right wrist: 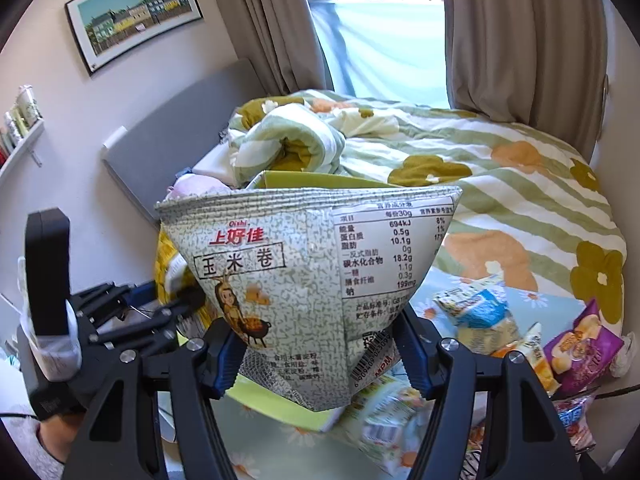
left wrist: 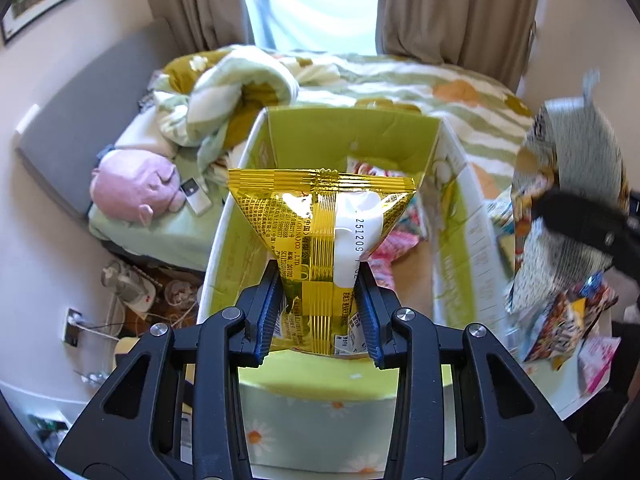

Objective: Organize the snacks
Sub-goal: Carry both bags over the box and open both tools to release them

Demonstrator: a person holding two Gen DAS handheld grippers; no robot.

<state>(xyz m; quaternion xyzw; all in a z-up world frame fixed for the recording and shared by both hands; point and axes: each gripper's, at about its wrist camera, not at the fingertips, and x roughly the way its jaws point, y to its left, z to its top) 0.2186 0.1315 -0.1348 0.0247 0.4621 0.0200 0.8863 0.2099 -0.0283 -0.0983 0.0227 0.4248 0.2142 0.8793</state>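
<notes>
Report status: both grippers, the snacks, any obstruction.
Left gripper shut on gold snack bag, over the open box. Right gripper shut on grey Oishi bag. Nothing blocking the box.

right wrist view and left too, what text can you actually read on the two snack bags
"Oishi", "上好佳", "玉米卷" on the grey bag.
"694kJ", "10.1g", "18.2g", "199mg" in its nutrition table.
Barcode digits there: too blurred.
"251209" on the gold bag.
"CO., LTD" beside it; remaining small print unreadable.
</notes>
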